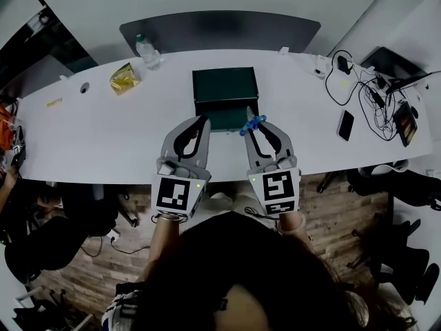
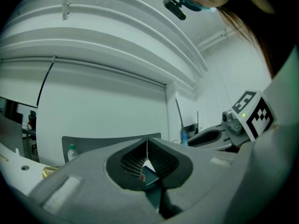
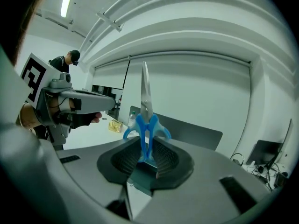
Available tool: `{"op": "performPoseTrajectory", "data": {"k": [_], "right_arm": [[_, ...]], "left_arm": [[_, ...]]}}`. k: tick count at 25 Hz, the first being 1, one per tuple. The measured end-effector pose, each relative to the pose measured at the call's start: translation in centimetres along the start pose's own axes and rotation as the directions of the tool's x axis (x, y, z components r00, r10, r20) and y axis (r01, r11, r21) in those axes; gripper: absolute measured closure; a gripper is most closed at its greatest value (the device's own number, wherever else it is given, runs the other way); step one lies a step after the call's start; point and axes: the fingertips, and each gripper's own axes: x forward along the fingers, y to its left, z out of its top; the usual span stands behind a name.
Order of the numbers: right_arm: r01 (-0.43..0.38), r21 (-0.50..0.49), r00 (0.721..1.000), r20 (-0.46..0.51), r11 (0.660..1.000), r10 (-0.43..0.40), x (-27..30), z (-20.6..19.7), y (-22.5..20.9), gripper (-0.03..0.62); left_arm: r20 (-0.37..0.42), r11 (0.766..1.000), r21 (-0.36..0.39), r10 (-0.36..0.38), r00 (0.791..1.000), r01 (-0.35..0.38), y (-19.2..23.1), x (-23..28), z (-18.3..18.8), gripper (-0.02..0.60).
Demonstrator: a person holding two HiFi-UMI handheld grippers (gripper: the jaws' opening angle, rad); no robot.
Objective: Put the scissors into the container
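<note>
Blue-handled scissors [image 1: 252,123] stand clamped in my right gripper [image 1: 251,120], just off the near right corner of the dark green container [image 1: 224,88]. In the right gripper view the scissors [image 3: 146,122] are pinched by the handles between the pads, blades pointing straight up, and my right gripper [image 3: 145,147] is shut on them. My left gripper [image 1: 204,121] hovers at the container's near left corner. Its jaws [image 2: 147,146] meet with nothing between them. The scissors [image 2: 183,133] show at the right of the left gripper view.
On the white table [image 1: 96,129] are a water bottle [image 1: 147,52] and a yellow packet [image 1: 125,78] at the far left. A phone [image 1: 346,125] and tangled cables [image 1: 372,95] lie at the right. A dark chair back [image 1: 220,29] stands behind the table.
</note>
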Motion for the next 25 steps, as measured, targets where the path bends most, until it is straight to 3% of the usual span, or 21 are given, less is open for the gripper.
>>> {"op": "performPoseTrajectory", "data": {"k": [12, 25], "right_arm": [[-0.009, -0.075, 0.999, -0.046, 0.997, 0.006, 2.2, -1.1, -2.1, 0.51], [-0.123, -0.194, 0.991, -0.082, 0.973, 0.109, 5.7, -2.2, -4.1, 0.511]], "left_arm": [[-0.019, 1.0, -0.009, -0.003, 1.0, 0.003, 0.4, 2.8, -0.6, 0.561], [0.002, 0.997, 0.0, 0.077, 0.997, -0.077, 2.0, 6.4, -0.3, 0.561]]}}
